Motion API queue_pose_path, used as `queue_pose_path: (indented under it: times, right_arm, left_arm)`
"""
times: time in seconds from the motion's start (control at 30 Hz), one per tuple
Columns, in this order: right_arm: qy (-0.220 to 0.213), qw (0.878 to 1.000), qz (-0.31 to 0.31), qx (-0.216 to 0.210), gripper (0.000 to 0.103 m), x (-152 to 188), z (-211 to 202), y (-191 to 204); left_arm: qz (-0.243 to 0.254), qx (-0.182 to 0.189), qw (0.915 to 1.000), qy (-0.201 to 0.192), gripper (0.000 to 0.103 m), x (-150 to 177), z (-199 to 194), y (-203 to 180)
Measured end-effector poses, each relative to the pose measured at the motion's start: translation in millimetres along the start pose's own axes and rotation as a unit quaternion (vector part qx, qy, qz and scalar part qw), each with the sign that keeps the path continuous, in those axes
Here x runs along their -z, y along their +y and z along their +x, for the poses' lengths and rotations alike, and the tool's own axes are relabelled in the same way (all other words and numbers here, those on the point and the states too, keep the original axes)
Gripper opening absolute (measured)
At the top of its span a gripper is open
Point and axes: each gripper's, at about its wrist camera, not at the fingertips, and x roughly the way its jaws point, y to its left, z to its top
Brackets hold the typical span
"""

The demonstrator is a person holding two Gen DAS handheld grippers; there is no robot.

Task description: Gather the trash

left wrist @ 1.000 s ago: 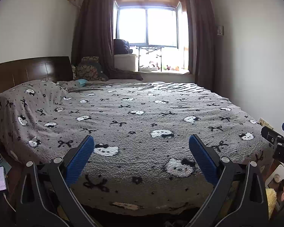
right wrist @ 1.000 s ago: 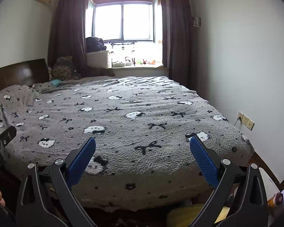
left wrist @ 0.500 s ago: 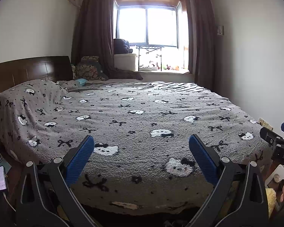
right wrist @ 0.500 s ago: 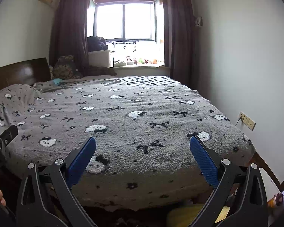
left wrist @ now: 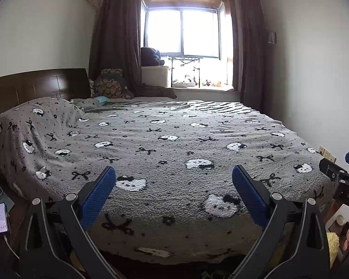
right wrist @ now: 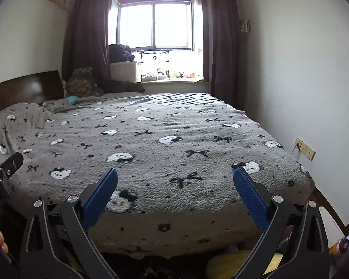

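My left gripper [left wrist: 173, 174] is open and empty, held at the foot of a bed [left wrist: 174, 139] covered by a grey blanket with cat faces and bows. My right gripper [right wrist: 175, 175] is open and empty, held beside it at the same bed [right wrist: 174, 134] foot. The right gripper's tip shows at the right edge of the left wrist view [left wrist: 342, 174]. The left gripper's tip shows at the left edge of the right wrist view [right wrist: 7, 165]. I see no distinct piece of trash on the blanket. Small dark clutter lies on the floor under the bed's foot [right wrist: 156, 272], too dim to identify.
A dark headboard [left wrist: 35, 86] stands at the left, pillows [left wrist: 111, 86] and a white box [left wrist: 154, 75] near the window [left wrist: 183, 32]. A phone [left wrist: 1, 217] lies at the left. A yellow soft item [right wrist: 230, 264] and a bottle [right wrist: 337, 248] sit on the floor at the right. Wall sockets [right wrist: 304, 148] are on the right wall.
The right wrist view has shifted slightly toward the bed. The left gripper has barely moved. Both grippers have stayed open.
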Motion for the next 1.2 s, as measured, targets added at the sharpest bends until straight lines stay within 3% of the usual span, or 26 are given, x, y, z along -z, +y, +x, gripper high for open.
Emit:
queue_pose_path:
  times: [1.2]
  right_arm:
    - [0.005, 1.000, -0.011, -0.008, 0.100, 0.3, 1.0, 7.5]
  left_arm:
    - [-0.004, -0.014, 0.9999, -0.008, 0.095, 0.5, -5.3, 0.2]
